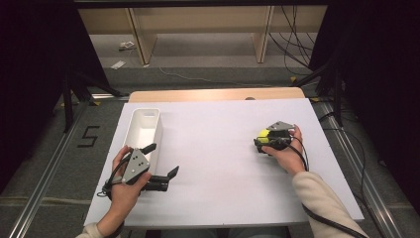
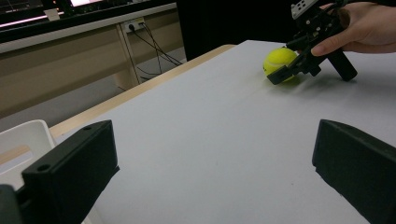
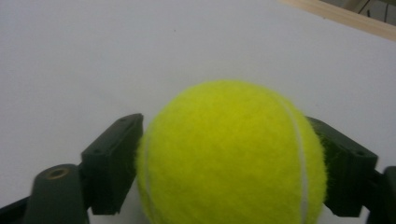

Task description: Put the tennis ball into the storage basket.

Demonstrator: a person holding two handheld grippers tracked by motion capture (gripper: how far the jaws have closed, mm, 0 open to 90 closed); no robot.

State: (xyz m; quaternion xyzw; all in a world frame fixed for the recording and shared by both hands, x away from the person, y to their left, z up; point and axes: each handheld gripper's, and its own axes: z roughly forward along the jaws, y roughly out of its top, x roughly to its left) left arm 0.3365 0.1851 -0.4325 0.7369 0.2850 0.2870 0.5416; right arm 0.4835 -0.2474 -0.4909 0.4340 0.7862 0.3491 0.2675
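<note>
Item: tennis ball [image 3: 231,154], yellow felt, at about 3 o'clock on the white worktop [image 1: 223,148], resting on the surface. Your right gripper [image 1: 265,141] has its fingers [image 3: 112,163] closed against the ball's two sides at its widest part. Likely light, springy, with felt that gives good grip; hold across the middle, since a squeeze off-centre could pop it out. Your left gripper [image 1: 161,166], at 8 o'clock beside the white bin [image 1: 143,130], has fingers [image 2: 70,172] spread wide, holding nothing.
</note>
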